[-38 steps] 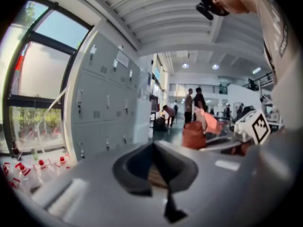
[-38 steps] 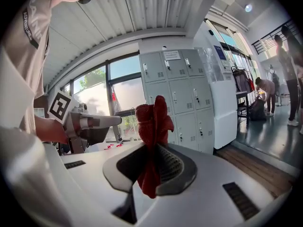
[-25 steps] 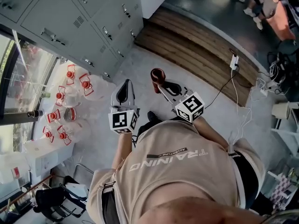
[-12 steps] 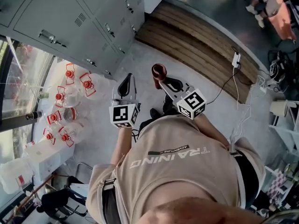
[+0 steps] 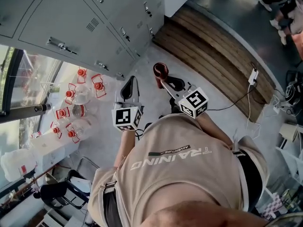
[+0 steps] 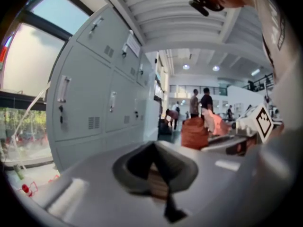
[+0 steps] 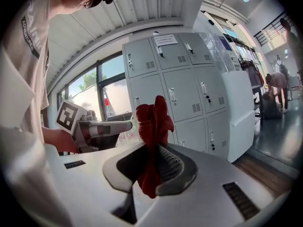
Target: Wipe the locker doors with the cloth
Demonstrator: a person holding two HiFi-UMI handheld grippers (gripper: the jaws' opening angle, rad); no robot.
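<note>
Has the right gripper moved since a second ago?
Yes: the right gripper, shut on the cloth, has edged closer to the lockers.

The right tongs (image 5: 162,81) hold a red cloth (image 5: 160,71) near the grey lockers (image 5: 71,18).

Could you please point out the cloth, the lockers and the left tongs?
Cloth (image 7: 151,122): right gripper view, on the upper part of the red bunch.
Lockers (image 7: 183,98): right gripper view, on the bare face of a middle door.
Left tongs (image 5: 129,79): head view, at the tips.
</note>
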